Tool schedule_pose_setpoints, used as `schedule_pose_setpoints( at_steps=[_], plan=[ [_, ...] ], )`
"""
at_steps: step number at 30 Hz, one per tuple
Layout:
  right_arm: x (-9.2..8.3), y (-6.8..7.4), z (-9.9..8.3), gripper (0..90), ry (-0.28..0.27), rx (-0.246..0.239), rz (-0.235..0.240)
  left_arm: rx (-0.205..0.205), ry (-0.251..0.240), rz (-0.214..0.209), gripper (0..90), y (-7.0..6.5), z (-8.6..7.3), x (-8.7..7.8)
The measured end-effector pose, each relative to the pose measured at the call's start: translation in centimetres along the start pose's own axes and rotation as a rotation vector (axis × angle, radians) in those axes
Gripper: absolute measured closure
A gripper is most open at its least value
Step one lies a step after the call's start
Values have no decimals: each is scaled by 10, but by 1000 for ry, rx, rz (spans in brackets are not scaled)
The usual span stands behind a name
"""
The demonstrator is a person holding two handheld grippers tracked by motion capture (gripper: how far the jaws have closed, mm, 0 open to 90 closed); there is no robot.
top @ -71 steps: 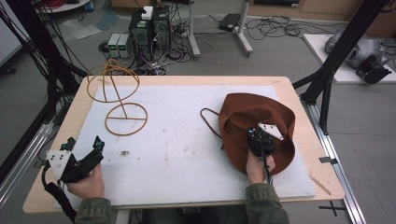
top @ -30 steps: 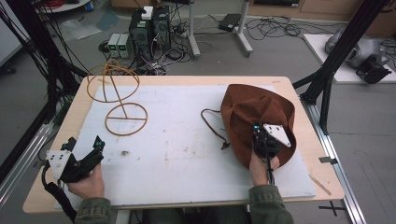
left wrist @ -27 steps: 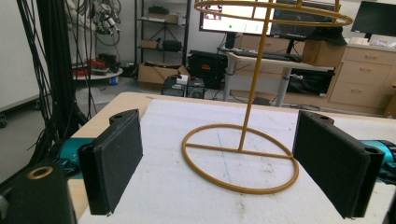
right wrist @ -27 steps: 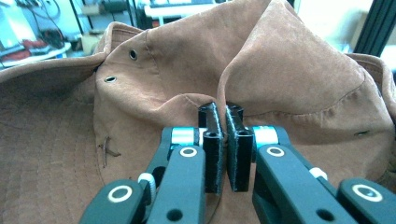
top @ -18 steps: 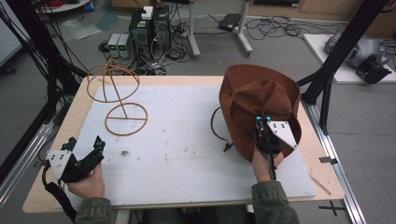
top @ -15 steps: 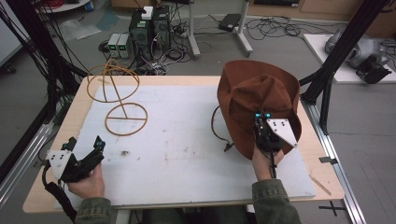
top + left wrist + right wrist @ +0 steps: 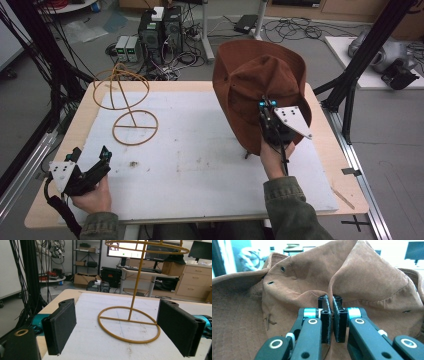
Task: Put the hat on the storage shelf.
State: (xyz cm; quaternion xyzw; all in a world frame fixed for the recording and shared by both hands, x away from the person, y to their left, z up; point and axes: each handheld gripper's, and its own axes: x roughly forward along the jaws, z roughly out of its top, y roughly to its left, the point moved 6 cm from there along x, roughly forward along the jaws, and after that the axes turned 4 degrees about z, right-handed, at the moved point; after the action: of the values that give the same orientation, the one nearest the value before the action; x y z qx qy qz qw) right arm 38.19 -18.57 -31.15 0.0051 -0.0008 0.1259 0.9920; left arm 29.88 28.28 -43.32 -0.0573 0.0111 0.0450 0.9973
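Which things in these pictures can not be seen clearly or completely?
- High view: the hat covers the right gripper's fingers.
- Right gripper view: the hat runs past every edge; the table under it is hidden.
- Left gripper view: the wire stand is cut off at the top edge.
- High view: the small speck is too small to identify.

The hat [image 7: 257, 85] is a soft, rust-brown cloth hat with a floppy brim, stitched seams and small metal eyelets in its crown. It hangs in the air above the right half of the white mat [image 7: 200, 165], lifted clear of it, its crown side facing the camera and the brim drooping around it. A dark cord dangles from its lower edge toward the mat. In the right gripper view a fold of its fabric [image 7: 332, 297] is bunched and pinched tight, creasing the cloth around it.
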Motion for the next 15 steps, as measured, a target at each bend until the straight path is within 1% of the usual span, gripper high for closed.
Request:
schedule_pose_setpoints(
  at_steps=[1,2,6,7,8,9,10,11,12,13,14,15],
  plan=[
    [0,0,0,870,0,0,0,0,1,1,163,0,0,0],
    [5,7,3,871,-2,7,20,0,-1,2,162,0,0,0],
    [17,26,11,870,-7,12,72,-2,1,2,163,1,0,-1],
    [17,26,11,870,-7,12,72,-6,3,3,163,1,0,-1],
    [24,37,16,870,-5,20,106,-5,2,3,162,1,0,-1],
    [28,42,18,870,-5,24,118,-3,2,4,163,2,0,-2],
    [28,42,18,870,-5,24,118,-6,1,4,163,3,0,-2],
    [36,55,23,870,-3,27,150,-6,1,1,163,3,0,-3],
    [39,60,24,870,-6,31,165,-11,-1,3,163,4,0,-3],
    [39,60,24,870,-6,31,165,-7,-1,5,163,4,0,-3],
    [43,66,27,870,-5,33,186,-2,-1,4,163,5,0,-3],
    [47,74,29,870,-5,26,205,-6,-1,6,162,6,0,-4]
  ],
)
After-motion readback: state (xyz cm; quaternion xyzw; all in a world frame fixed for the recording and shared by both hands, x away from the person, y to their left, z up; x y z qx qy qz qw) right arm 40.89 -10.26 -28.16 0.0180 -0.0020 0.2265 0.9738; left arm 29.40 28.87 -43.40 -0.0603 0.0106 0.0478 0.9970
